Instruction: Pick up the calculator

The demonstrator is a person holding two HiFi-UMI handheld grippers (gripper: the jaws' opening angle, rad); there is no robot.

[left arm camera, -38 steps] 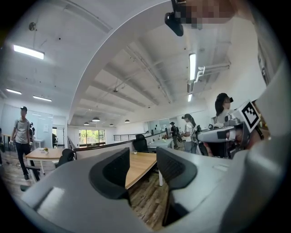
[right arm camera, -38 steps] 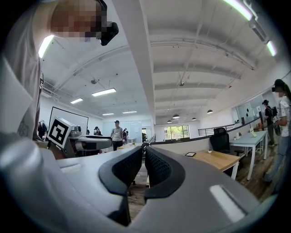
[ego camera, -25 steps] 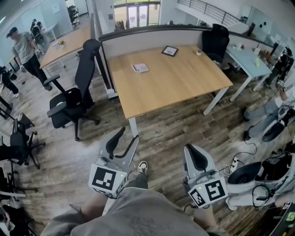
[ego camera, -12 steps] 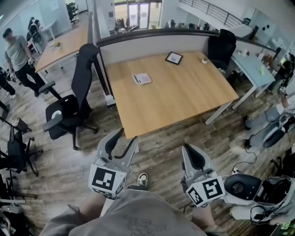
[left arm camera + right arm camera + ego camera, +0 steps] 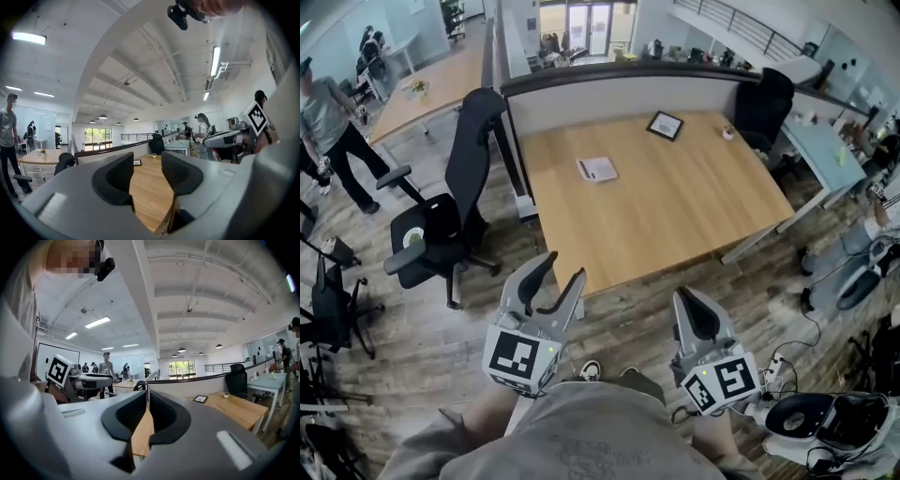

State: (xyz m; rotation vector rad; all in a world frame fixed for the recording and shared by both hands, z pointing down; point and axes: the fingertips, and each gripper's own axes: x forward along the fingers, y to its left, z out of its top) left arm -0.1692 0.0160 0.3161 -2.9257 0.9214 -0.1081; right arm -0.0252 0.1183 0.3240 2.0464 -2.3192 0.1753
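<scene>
A wooden desk (image 5: 675, 211) stands ahead of me. On it lie a flat white-grey thing (image 5: 597, 169) at the middle left and a black-framed thing (image 5: 665, 125) propped near the far partition; I cannot tell which one is the calculator. My left gripper (image 5: 562, 279) hovers short of the desk's near edge, open and empty. In the left gripper view the left gripper (image 5: 147, 165) frames the desk top (image 5: 147, 187). My right gripper (image 5: 695, 317) is shut, with nothing in it. The right gripper (image 5: 147, 402) points along the desk, the black-framed thing (image 5: 200, 399) far off to its right.
A black office chair (image 5: 455, 211) stands left of the desk and another (image 5: 766, 94) at its far right corner. A small pot (image 5: 727, 133) sits near the black-framed thing. A grey partition (image 5: 609, 92) backs the desk. A person (image 5: 323, 127) stands at the left; gear and cables (image 5: 811, 427) lie on the floor.
The desk has come nearer and lower in the head view as I step toward it. Both grippers have risen slightly; their jaws look unchanged.
</scene>
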